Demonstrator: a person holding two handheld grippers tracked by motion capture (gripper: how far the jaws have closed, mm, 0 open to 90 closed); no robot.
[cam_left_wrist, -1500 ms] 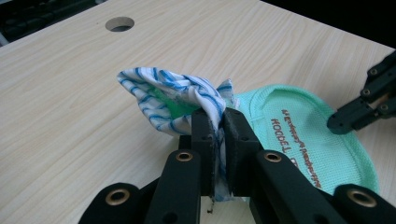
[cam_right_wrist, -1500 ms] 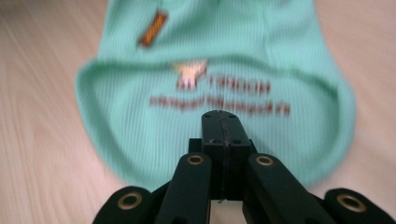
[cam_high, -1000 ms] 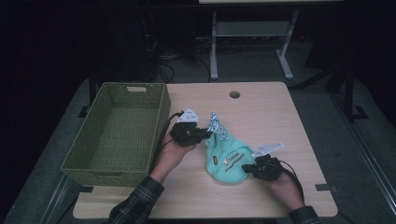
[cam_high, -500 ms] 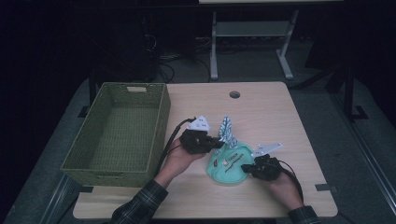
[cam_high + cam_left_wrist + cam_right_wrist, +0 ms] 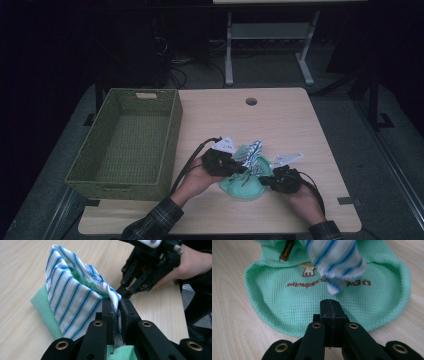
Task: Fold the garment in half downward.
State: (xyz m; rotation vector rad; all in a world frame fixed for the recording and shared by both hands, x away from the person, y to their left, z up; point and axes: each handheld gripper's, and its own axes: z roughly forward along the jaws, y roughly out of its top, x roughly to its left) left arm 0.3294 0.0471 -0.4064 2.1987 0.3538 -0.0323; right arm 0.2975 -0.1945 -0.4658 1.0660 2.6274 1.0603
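Observation:
A mint-green knit garment (image 5: pixel 287 300) with brown lettering lies flat on the table near its front edge. A white cloth with blue stripes (image 5: pixel 72 297) stands up in a peak over it. My left gripper (image 5: pixel 115 302) is shut on the striped cloth's edge, holding it just above the green garment (image 5: pixel 43 312). My right gripper (image 5: pixel 331 303) has its jaws together, tips down at the green garment's near hem; whether fabric is pinched there I cannot tell. In the high view the left gripper (image 5: pixel 240 167) and right gripper (image 5: pixel 265 177) nearly meet over the garment (image 5: pixel 245 191).
A green woven basket (image 5: pixel 170 135) stands on the left part of the wooden table (image 5: pixel 280 120). A round cable hole (image 5: pixel 251 101) sits near the table's far edge. Beyond the table are a dark floor and a metal stand.
My left gripper has moved right and down, bringing the striped cloth over the green garment and close to the right gripper. The right gripper has stayed in place.

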